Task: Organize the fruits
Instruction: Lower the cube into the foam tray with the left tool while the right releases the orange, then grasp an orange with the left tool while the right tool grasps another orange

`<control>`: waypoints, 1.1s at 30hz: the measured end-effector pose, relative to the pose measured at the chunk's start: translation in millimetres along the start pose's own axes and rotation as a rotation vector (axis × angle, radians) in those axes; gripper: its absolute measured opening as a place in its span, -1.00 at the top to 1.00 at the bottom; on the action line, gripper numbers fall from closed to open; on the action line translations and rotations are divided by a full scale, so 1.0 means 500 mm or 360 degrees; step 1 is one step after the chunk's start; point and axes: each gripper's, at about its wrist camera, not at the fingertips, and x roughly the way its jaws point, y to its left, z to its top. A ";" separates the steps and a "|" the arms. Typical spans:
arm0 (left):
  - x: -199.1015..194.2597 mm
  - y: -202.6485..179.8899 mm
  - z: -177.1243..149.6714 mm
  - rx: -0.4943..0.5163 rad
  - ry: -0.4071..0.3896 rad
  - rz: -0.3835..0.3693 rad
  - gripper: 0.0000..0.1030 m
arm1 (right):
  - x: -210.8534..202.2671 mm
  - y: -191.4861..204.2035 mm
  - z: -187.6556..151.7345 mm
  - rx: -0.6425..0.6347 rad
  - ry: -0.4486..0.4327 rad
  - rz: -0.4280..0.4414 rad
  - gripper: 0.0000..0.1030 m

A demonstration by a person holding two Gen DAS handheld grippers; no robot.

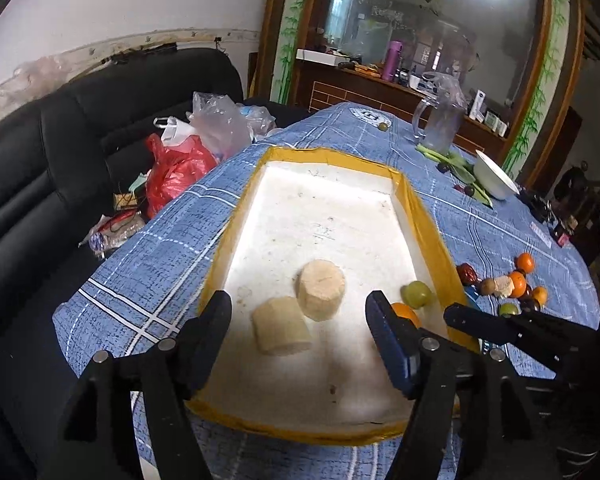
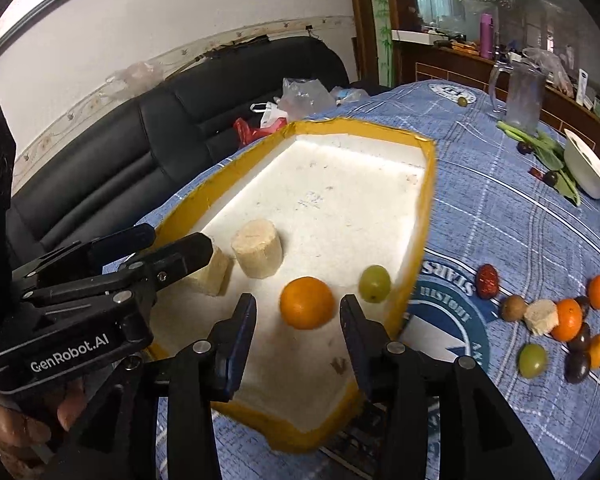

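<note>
Two grippers, left point(image 1: 298, 322) and right point(image 2: 298, 322), gaped empty over tray point(image 2: 422, 216), two cores point(image 1: 321, 290) under left, orange point(image 2: 307, 308) and grape point(image 2: 375, 283) by right, loose fruits point(image 2: 556, 320) outside tray

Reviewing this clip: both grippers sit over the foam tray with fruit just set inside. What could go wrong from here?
1. The orange lies loose between the right gripper fingers, which stand open; pulling back could nudge it rolling.
2. The green grape rests near the foam tray wall and may roll when more fruit drops in.
3. The left gripper is open over a pale cut chunk; the two grippers are close and might bump.
</note>
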 end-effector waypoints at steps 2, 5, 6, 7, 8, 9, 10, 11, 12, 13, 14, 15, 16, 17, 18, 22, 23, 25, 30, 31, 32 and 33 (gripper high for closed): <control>-0.006 -0.016 -0.001 0.0033 -0.0004 -0.0001 -0.35 | -0.011 -0.009 -0.005 0.0021 -0.0009 -0.0002 0.06; -0.016 -0.040 -0.003 0.0074 -0.0012 -0.0002 -0.37 | -0.030 -0.020 -0.015 0.0046 -0.0030 0.0008 0.06; -0.020 -0.048 -0.003 0.0086 -0.0015 -0.0003 -0.38 | -0.037 -0.023 -0.018 0.0044 -0.0040 0.0004 0.06; -0.025 -0.057 -0.004 0.0101 -0.0019 -0.0002 -0.39 | -0.046 -0.024 -0.022 0.0041 -0.0054 -0.0008 0.04; -0.030 -0.065 -0.005 0.0116 -0.0024 -0.0003 -0.40 | -0.055 -0.026 -0.025 0.0038 -0.0067 -0.0028 0.02; -0.034 -0.071 -0.005 0.0127 -0.0028 -0.0003 -0.42 | -0.065 -0.030 -0.029 0.0036 -0.0081 -0.0035 0.00; -0.040 -0.079 -0.006 0.0140 -0.0033 -0.0002 -0.42 | -0.076 -0.035 -0.034 0.0040 -0.0095 -0.0040 -0.01; -0.046 -0.086 -0.006 0.0151 -0.0039 -0.0002 -0.43 | -0.086 -0.043 -0.038 0.0046 -0.0108 -0.0046 -0.01; -0.050 -0.091 -0.006 0.0158 -0.0044 -0.0005 -0.43 | -0.100 -0.053 -0.044 0.0055 -0.0128 -0.0058 -0.03; -0.055 -0.096 -0.006 0.0164 -0.0050 -0.0009 -0.43 | -0.115 -0.066 -0.052 0.0068 -0.0146 -0.0077 -0.06; -0.060 -0.103 -0.005 0.0170 -0.0054 -0.0015 -0.45 | -0.127 -0.078 -0.059 0.0082 -0.0158 -0.0094 -0.07; -0.063 -0.109 -0.005 0.0174 -0.0056 -0.0022 -0.46 | -0.141 -0.096 -0.067 0.0103 -0.0170 -0.0115 -0.10; -0.065 -0.114 -0.006 0.0177 -0.0055 -0.0030 -0.47 | -0.159 -0.120 -0.079 0.0137 -0.0182 -0.0143 -0.11; -0.065 -0.123 -0.006 0.0183 -0.0050 -0.0043 -0.48 | -0.170 -0.139 -0.087 0.0162 -0.0188 -0.0165 -0.11; -0.064 -0.133 -0.008 0.0192 -0.0043 -0.0056 -0.48 | -0.187 -0.168 -0.102 0.0201 -0.0193 -0.0205 -0.11; -0.051 -0.182 -0.020 0.0260 0.0001 -0.0103 -0.49 | -0.233 -0.276 -0.151 0.0329 -0.0186 -0.0371 -0.11; -0.046 -0.196 -0.023 0.0282 0.0015 -0.0120 -0.49 | -0.246 -0.311 -0.167 0.0379 -0.0180 -0.0417 -0.11; -0.032 -0.229 -0.030 0.0330 0.0055 -0.0165 -0.49 | -0.269 -0.370 -0.193 0.0487 -0.0179 -0.0480 -0.11; 0.008 -0.304 -0.037 0.0402 0.0138 -0.0267 -0.48 | -0.311 -0.465 -0.226 0.0672 -0.0202 -0.0545 -0.10; 0.016 -0.320 -0.036 0.0421 0.0147 -0.0279 -0.48 | -0.314 -0.478 -0.225 0.0690 -0.0204 -0.0547 -0.10; 0.022 -0.332 -0.034 0.0435 0.0152 -0.0286 -0.48 | -0.315 -0.484 -0.224 0.0696 -0.0205 -0.0543 -0.10; 0.027 -0.343 -0.033 0.0450 0.0155 -0.0293 -0.48 | -0.313 -0.491 -0.219 0.0704 -0.0203 -0.0531 -0.10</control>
